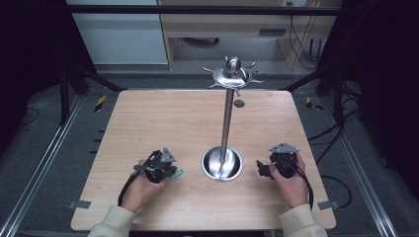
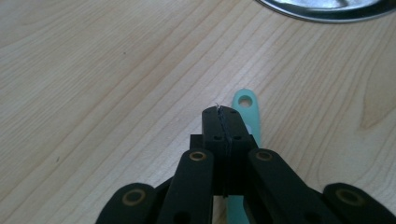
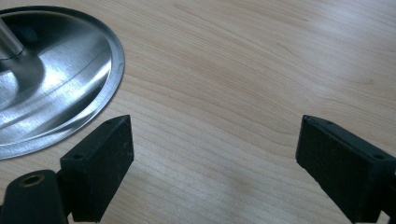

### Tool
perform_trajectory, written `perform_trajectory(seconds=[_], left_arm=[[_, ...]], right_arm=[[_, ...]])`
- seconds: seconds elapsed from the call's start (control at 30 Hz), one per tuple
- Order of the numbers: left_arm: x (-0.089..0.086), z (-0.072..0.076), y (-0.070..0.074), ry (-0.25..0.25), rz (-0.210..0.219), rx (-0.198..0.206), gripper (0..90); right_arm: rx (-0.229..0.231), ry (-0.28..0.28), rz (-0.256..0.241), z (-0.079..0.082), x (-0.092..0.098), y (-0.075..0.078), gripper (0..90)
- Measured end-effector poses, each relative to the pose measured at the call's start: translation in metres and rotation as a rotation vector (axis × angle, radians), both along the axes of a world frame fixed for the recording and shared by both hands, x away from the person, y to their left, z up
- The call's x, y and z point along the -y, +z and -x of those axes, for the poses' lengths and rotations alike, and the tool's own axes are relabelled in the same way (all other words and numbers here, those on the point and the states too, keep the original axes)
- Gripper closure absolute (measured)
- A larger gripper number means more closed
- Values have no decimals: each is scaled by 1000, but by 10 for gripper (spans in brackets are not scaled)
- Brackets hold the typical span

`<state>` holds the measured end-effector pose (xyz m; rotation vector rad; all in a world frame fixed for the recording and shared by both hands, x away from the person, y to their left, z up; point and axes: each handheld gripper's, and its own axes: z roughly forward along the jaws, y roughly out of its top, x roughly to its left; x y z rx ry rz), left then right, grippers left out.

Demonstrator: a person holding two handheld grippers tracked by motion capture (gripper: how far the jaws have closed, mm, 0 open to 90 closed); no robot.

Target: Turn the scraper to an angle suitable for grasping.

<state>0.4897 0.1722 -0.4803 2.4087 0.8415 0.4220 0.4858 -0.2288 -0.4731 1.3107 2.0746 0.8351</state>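
The wooden bench (image 1: 148, 128) takes up the middle of the high view, its corners rounded, dark floor and rails around it. At lower centre stands a steel rack (image 1: 227, 113): a round dished base, a thin upright post, and near the top of the frame a domed cap ringed with short hooks, none of which carries anything.

At lower left the left tongs (image 1: 170, 172) lie low over the board in the person's hand. In the left gripper view the jaws stand pressed together with no gap, and a flat mint-green handle (image 2: 247, 109) with a hanging hole at its end runs beneath and past them. It looks pinched on, but the contact itself is hidden, so the hold may be thin. The handle is just left of the rack's base.

At lower right the right tongs (image 1: 260, 168) rest near the base, jaws spread wide with bare wood between them in the right gripper view.

The risk, as I judge it: the slim handle could twist or slide out as it is lifted towards a hook, and a careless swing against the tall narrow post could tip the rack.
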Motion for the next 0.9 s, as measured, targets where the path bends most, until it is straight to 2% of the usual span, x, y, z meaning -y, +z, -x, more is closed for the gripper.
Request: perform_trajectory(seconds=[0.2, 0.23, 0.5, 0.53, 0.63, 0.73, 0.8, 0.9], left_arm=[[4, 5, 1, -30, 9, -19, 900], [7, 8, 1, -59, -6, -27, 900], [19, 19, 4, -132, -32, -55, 900], [22, 21, 7, -149, -45, -44, 900], [24, 22, 16, -142, -38, -14, 900], [26, 24, 27, -148, -67, 8, 900], [27, 24, 30, -151, -65, 3, 900], [31, 24, 37, -164, -110, 1, 900]], right_arm=[[0, -1, 0, 0, 0, 0, 116], [2, -1, -1, 0, 0, 0, 116], [2, 7, -1, -1, -2, 1, 116], [0, 11, -3, -1, -3, 0, 116], [-1, 9, -7, -1, -2, 0, 116], [0, 11, -27, -1, -1, 0, 116], [3, 15, -27, -3, -1, -1, 116], [-4, 16, -31, -3, -1, -2, 116]])
